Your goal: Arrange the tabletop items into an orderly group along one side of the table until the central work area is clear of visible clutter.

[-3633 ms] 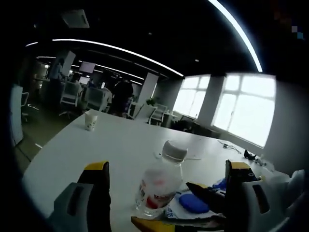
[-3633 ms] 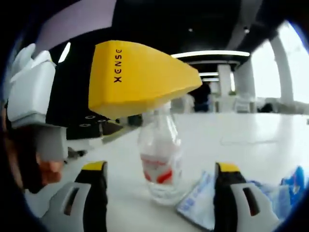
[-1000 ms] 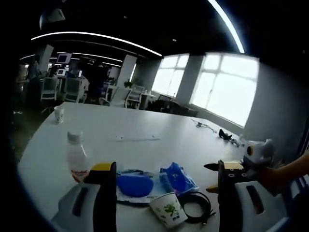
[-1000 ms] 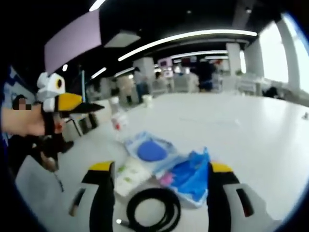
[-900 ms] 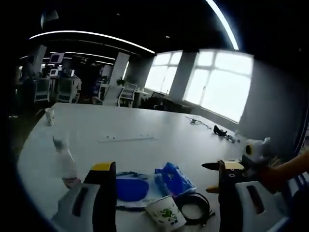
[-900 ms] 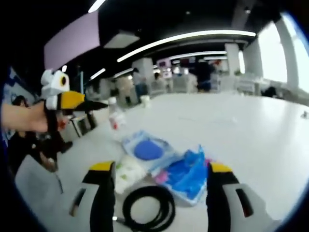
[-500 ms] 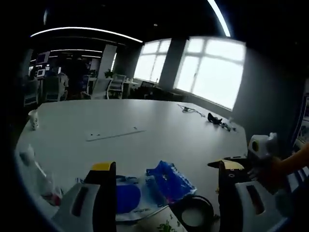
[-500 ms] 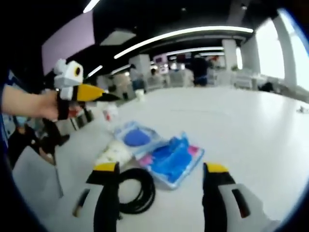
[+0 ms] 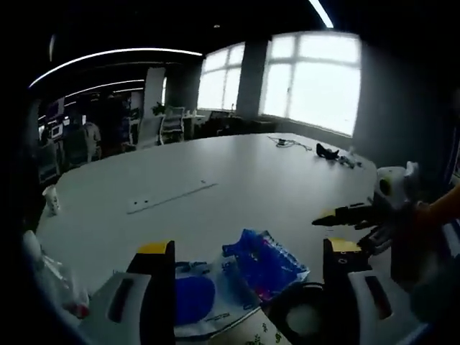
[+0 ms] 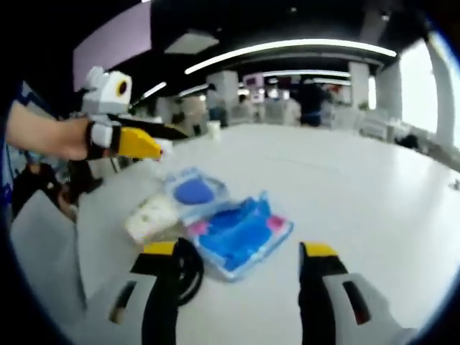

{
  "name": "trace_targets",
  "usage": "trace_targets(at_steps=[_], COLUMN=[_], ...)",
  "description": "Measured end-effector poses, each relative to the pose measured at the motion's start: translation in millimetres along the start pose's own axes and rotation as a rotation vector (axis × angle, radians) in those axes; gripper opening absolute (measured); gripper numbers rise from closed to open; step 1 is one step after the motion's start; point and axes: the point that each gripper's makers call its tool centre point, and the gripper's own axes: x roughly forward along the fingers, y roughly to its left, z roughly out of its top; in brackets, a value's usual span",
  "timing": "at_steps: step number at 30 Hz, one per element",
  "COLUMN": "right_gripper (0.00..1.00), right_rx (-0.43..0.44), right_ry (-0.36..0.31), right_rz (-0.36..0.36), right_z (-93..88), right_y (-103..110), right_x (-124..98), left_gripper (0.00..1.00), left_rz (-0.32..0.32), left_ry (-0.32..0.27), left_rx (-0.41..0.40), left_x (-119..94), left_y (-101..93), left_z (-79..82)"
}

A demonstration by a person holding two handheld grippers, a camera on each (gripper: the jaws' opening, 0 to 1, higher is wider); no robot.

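**Soft packets up next, both grippers empty**

Right gripper (image 10: pixel 237 277) hovering with jaws spread, nothing between them, just short of the blue packet (image 10: pixel 241 233) lying flat on the white table (image 10: pixel 374 201). Beside it: a clear pouch with a blue pad (image 10: pixel 192 192), a tipped paper cup (image 10: pixel 151 215), a black cable coil (image 10: pixel 185 277). Left gripper (image 9: pixel 244 284) released too, over the same cluster. Likely light, crinkly, slippery film; best pinched at 1 raised edge.

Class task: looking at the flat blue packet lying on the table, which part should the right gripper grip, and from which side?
Probably the blue packet's near corner facing the right gripper. It lies flat and thin on the table, so come in low from that side and pinch the edge.
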Motion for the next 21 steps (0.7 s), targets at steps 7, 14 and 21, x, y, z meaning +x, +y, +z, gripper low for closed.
trace_targets(at_steps=[7,14,21], right_gripper=[0.61,0.55,0.55], right_rx=[-0.066,-0.126,-0.133], right_ry=[0.019,0.026,0.039], right_rz=[0.040,0.057,0.086], right_z=[-4.1,-7.4,-13.6], right_y=[2,-1,-3], right_x=[9,12,16], left_gripper=[0.81,0.76,0.75], left_rz=[0.023,0.019,-0.007], left_ry=[-0.045,0.051,0.104], left_rx=[0.002,0.128,0.142], left_x=[13,41,65], left_y=[15.6,28.3,31.9], left_z=[24.3,22.7,12.5])
